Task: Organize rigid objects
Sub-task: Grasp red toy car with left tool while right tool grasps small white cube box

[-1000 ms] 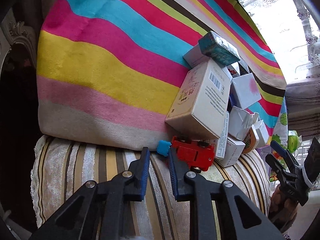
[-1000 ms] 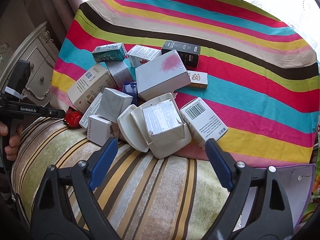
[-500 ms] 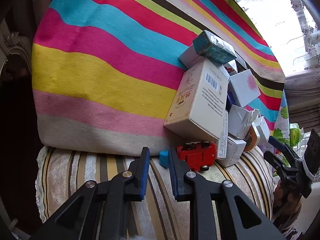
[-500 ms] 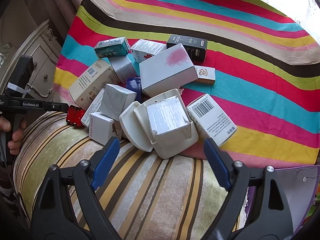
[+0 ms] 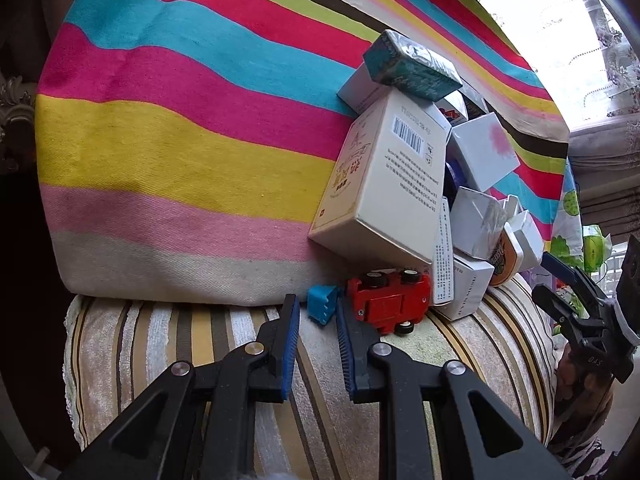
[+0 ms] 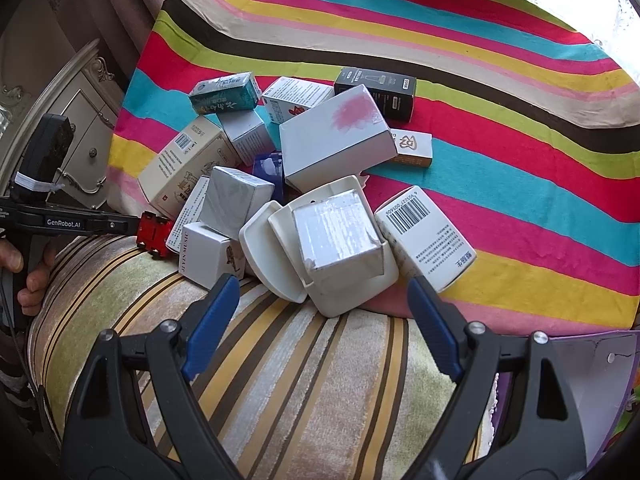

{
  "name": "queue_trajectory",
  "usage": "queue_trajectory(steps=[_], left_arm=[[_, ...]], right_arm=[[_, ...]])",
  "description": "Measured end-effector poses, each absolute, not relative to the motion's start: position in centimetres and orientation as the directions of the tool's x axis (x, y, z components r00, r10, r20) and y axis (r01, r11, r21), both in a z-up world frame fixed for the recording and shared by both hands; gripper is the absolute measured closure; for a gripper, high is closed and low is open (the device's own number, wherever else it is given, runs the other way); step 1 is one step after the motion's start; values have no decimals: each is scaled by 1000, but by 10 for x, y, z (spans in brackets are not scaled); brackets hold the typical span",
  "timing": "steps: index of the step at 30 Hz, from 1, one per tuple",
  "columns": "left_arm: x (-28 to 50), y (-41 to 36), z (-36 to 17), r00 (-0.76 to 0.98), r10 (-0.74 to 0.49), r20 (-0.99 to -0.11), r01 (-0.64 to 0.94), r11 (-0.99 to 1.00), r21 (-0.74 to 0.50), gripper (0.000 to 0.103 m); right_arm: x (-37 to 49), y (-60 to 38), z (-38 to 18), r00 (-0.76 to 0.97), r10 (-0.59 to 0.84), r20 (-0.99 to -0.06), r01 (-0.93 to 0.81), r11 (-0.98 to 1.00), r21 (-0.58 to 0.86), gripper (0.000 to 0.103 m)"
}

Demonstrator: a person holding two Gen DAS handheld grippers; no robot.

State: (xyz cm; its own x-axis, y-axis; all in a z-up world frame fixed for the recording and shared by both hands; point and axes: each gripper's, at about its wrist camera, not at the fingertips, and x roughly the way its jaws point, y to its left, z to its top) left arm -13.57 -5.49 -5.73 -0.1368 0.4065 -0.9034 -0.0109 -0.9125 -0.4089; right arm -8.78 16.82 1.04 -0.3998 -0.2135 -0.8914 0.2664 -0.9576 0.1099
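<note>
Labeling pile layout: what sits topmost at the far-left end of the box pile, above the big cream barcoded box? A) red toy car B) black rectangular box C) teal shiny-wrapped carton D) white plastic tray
C: the teal shiny-wrapped carton perches above the big cream barcoded box in the left wrist view.

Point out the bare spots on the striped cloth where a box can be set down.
Free: the wide stretch of striped cloth left of the big cream box, and the cloth right of the barcode box, past the black box. Crowded: the box pile around the white tray and the red toy car.
</note>
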Motion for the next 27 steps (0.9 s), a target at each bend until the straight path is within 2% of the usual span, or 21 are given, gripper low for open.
queue_trajectory(steps=[2, 3, 6, 13, 17, 20, 27], left_arm=[[-138, -47, -59, -130, 404, -905, -42, -915, -402, 86], [-139, -45, -60, -132, 404, -905, -44, -914, -402, 93], [-139, -47, -47, -192, 389, -901, -52, -921, -386, 97], [-111, -38, 2, -365, 319, -875, -144, -948, -285, 98], [-119, -16, 2, -378, 328, -866, -165, -944, -285, 98], [-105, -17, 7, -384, 338, -859, -167, -941, -296, 98], [-88, -28, 22, -410, 366, -836, -169, -931, -325, 98]], right_arm=[[-88, 167, 10, -400, -213, -892, 270, -957, 108, 15], [-88, 167, 10, -399, -213, -892, 272, -956, 106, 15], [-88, 166, 11, -403, -209, -891, 270, -957, 103, 15], [-87, 170, 13, -408, -214, -887, 262, -959, 111, 15], [-87, 170, 17, -420, -212, -882, 265, -959, 105, 17], [-86, 170, 19, -421, -213, -882, 280, -955, 97, 22], [-91, 167, 20, -422, -199, -885, 317, -947, 61, 23]])
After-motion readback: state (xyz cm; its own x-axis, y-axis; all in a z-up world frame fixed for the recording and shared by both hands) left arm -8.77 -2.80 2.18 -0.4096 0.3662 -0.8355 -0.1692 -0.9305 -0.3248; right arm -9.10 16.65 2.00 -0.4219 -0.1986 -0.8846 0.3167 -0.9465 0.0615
